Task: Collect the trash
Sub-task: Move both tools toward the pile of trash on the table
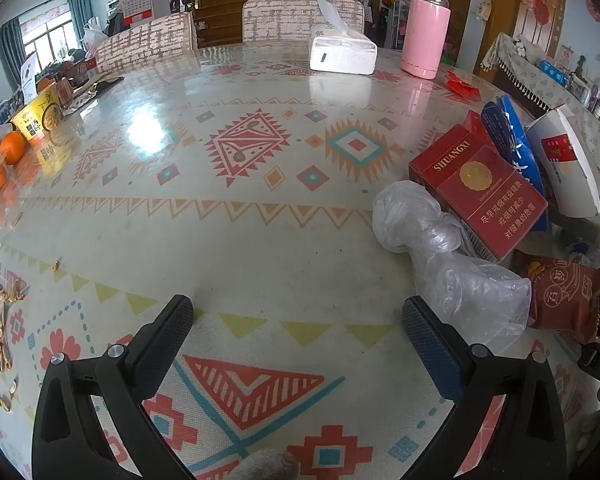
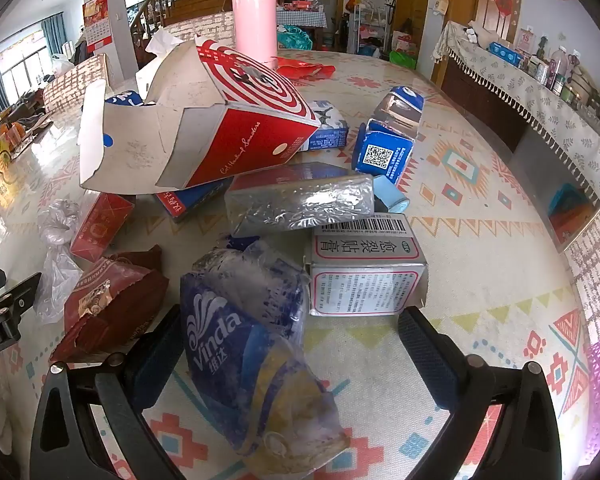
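Blue tissue wrapper [image 2: 252,344] lies bottom centre, between the fingers of my right gripper [image 2: 288,344], spread wide, untouched; aligned for first grab. Boxes [image 2: 364,268] crowd above it. Left gripper [image 1: 298,332], wide too, empty, waits beside the clear bag [image 1: 460,280].

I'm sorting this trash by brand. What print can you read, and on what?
"SHUANGXI": red cigarette pack
"Vinda": blue tissue wrapper
"愈裂贴膏": white medicine box
Cursive on the red-and-white carton: too unclear.
Fine print on the medicine box and blue QR-code box: too small.
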The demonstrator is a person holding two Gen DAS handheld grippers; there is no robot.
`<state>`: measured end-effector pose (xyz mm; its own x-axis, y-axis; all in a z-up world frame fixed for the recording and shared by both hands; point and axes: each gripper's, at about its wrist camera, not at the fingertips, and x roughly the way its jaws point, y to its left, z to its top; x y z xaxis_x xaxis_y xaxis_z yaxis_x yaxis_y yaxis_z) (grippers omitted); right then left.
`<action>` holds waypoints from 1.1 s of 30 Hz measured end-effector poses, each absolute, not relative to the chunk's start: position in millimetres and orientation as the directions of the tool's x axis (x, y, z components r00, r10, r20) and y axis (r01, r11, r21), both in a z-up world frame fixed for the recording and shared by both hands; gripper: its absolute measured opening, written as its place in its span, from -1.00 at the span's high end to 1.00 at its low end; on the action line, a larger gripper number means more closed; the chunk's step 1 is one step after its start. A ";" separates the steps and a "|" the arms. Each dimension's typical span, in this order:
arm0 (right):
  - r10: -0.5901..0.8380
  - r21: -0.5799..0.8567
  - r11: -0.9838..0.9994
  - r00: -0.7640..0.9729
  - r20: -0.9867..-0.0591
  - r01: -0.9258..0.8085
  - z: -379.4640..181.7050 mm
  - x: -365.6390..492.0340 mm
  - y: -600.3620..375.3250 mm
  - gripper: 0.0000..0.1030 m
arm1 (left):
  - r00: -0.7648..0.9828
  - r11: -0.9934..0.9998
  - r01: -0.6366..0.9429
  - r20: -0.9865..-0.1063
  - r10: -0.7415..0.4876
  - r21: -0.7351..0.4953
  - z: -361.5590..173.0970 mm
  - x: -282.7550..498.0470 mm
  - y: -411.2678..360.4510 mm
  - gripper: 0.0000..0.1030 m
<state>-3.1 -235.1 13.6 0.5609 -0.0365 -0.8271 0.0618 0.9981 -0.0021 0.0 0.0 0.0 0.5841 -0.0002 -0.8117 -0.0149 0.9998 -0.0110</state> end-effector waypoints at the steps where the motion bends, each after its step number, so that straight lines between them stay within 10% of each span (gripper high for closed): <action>1: -0.036 -0.002 0.998 0.561 -0.827 0.062 13.6 -3.1 -235.1 -1.00 | 0.584 1.000 -0.015 -0.811 0.000 -0.011 0.0 -0.1 0.0 -1.00; 20: 0.037 0.082 0.995 0.533 -0.845 0.061 23.2 -13.6 -240.9 -0.77 | 0.603 0.999 0.023 -0.798 0.024 0.047 36.6 -73.0 8.1 -1.00; 33: 0.021 0.153 0.985 0.841 -0.541 0.073 86.1 -150.7 -233.8 -0.78 | 0.791 0.992 -0.046 -0.602 0.107 0.116 109.8 -177.0 2.9 -1.00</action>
